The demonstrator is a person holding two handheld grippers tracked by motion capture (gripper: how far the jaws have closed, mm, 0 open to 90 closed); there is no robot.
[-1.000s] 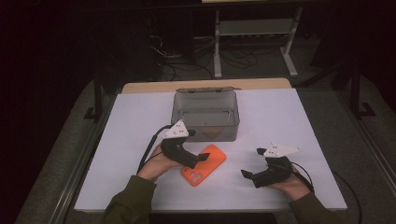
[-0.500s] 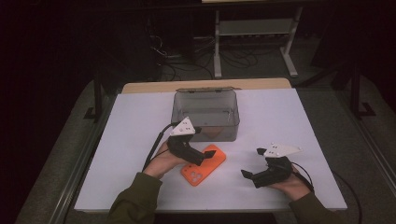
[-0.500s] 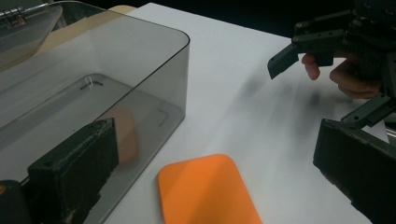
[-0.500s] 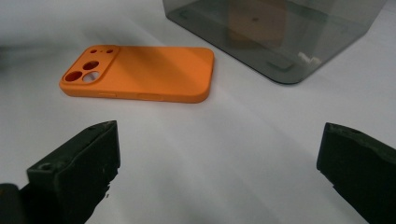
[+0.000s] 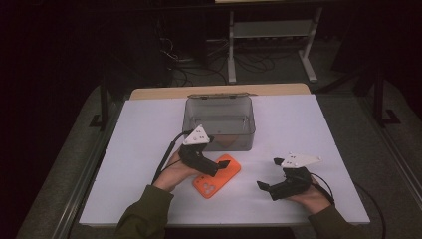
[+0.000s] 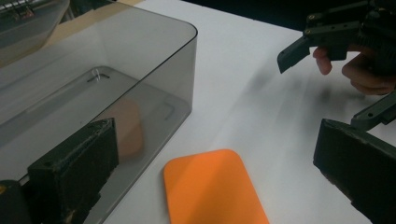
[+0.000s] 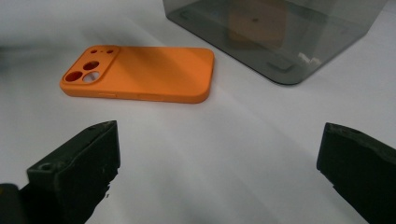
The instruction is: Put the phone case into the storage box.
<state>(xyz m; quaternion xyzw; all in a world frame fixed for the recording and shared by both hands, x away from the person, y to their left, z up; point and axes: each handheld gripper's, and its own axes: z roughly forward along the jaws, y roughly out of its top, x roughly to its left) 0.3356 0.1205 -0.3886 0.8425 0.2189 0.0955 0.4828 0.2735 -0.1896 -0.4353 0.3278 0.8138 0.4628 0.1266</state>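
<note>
Left gripper (image 5: 215, 172) now risen over orange phone case (image 5: 219, 180), jaws wide, case lying diagonally, camera end toward person, middle hidden, right gripper (image 5: 266, 186) wide, clear box (image 5: 219, 124) behind.

No legible text, label or number appears on any surface. The orange phone case (image 7: 140, 74) carries no readable brand.

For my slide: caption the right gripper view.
Open right gripper faces an orange phone case lying beside a smoky plastic box.
</note>
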